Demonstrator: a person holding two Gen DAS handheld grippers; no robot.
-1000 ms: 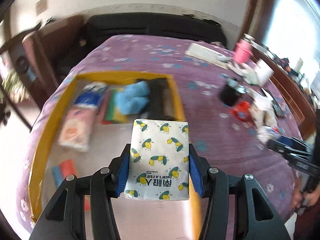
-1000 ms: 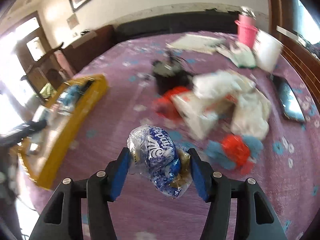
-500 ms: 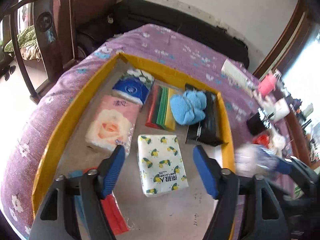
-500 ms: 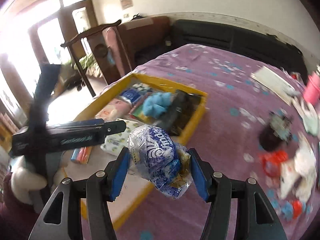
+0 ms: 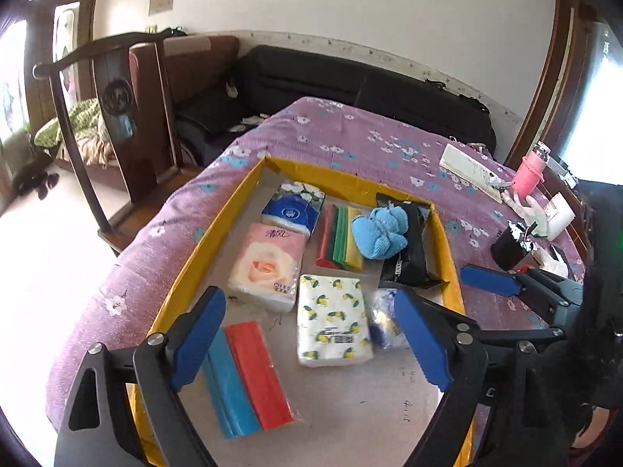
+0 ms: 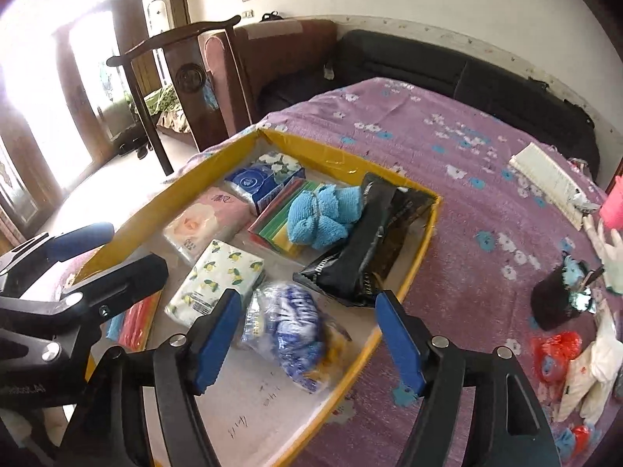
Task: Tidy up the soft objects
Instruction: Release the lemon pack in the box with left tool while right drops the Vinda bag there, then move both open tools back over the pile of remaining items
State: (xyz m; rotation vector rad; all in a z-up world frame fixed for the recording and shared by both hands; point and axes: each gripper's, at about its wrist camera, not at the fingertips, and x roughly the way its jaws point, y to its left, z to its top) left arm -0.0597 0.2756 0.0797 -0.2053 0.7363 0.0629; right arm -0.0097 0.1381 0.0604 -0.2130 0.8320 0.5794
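With both your left gripper [image 5: 309,334] and right gripper [image 6: 305,340] just opened and empty, the lemon tissue pack [image 5: 332,318] and blue wrapped bag [image 6: 290,329] lie in the yellow tray [image 6: 412,268], leaving the far-right clutter [image 6: 580,362] unsorted.

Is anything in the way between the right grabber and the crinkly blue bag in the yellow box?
Nothing visible is. The crinkly blue bag lies on the floor of the yellow box, right between the open fingers of the right gripper. Its jaws have just been opening and do not press on the bag.
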